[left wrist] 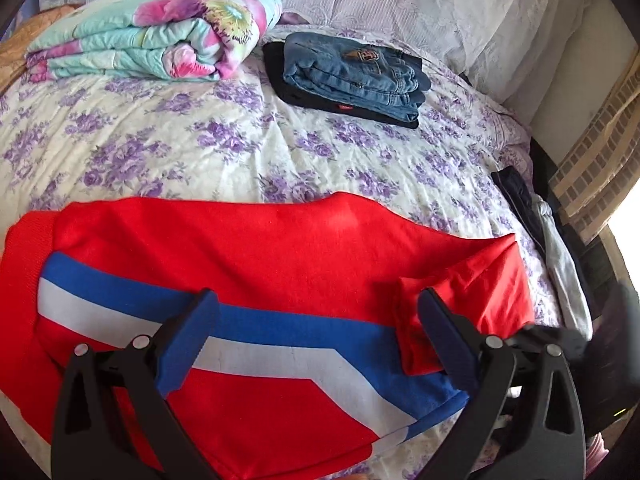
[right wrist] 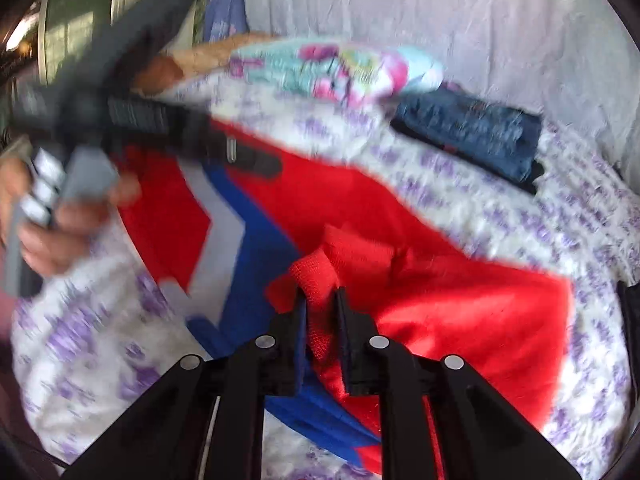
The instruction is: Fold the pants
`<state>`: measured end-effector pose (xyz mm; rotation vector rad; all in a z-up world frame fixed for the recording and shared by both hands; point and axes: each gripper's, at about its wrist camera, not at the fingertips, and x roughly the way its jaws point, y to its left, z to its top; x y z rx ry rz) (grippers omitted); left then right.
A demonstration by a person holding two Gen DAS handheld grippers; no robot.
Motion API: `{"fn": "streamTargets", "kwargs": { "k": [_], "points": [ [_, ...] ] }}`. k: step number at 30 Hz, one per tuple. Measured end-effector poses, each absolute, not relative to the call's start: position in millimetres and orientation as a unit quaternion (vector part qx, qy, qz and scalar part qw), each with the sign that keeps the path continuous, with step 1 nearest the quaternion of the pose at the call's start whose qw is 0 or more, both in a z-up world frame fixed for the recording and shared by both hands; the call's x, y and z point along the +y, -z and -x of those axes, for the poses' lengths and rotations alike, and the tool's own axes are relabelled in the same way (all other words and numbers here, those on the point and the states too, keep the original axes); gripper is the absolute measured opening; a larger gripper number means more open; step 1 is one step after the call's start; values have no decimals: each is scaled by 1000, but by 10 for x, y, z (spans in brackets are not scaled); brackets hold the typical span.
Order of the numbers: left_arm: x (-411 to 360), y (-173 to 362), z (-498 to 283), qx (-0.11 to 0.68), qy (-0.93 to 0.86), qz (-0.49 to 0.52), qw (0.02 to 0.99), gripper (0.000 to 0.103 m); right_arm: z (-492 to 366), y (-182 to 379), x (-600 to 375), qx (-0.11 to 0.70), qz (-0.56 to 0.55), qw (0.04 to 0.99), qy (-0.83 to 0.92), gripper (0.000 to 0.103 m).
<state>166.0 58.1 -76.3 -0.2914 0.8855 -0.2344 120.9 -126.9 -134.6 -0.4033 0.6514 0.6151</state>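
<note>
Bed [left wrist: 224, 148]: white sheet, purple flowers.
On it: red pants [left wrist: 256, 248], folded jeans [left wrist: 356, 76], flowery blanket [left wrist: 160, 32].
Left gripper [left wrist: 318, 300]: wide apart.
Right gripper [right wrist: 322, 300]: pinching red pants.

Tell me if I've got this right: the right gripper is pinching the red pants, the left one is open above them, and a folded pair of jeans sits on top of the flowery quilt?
Nearly. In the left wrist view the folded jeans lie on a dark garment beside the flowery quilt, not on it. The rest holds: the right gripper pinches the red pants, and the left gripper is open above them.
</note>
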Motion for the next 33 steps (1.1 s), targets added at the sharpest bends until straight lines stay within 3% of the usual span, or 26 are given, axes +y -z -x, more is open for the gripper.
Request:
{"fn": "streamTargets", "kwargs": {
  "k": [5,8,10,11,16,19,21,23,25,27,29,30,31,33],
  "points": [
    [325,640,-1679,421,142,93,891,96,-1172,1326,-1209,312,201,879,-298,27],
    [47,745,-1797,445,128,30,886,75,-1111,1340,-1209,307,203,878,-305,39],
    [-82,941,-1909,479,116,0,870,53,-1066,1324,-1220,305,201,880,-305,44],
    [-143,1022,-1932,485,98,-26,868,51,-1031,1310,-1239,305,199,880,-305,45],
    [-317,1074,-1853,463,71,-96,878,49,-853,1032,-1843,288,100,903,-303,48],
    [-277,1070,-1861,465,71,-88,878,49,-1033,888,-2460,287,-59,911,-289,47],
    [-277,1066,-1863,466,69,-92,877,49,-1227,934,-2660,301,-125,896,-301,41],
    [-298,1057,-1873,468,64,-98,876,49,-1507,1126,-2737,349,-146,887,-264,28],
    [-360,1040,-1893,471,60,-105,874,49,-1719,1365,-2840,398,-133,891,-170,3],
    [-440,1032,-1932,468,57,-122,873,49,-1768,1517,-2998,400,-158,888,-160,0],
    [-499,1043,-1957,463,50,-136,875,49,-1729,1457,-3022,404,-158,889,-149,5],
    [-502,1042,-1958,459,50,-136,876,49,-1661,1365,-2998,397,-143,897,-135,12],
    [-491,1039,-1958,458,52,-133,877,49,-1594,1276,-2968,384,-132,905,-129,32],
    [-364,1002,-1957,461,65,-101,879,50,-1498,1103,-2863,349,-119,917,-151,42]
  ]
}}
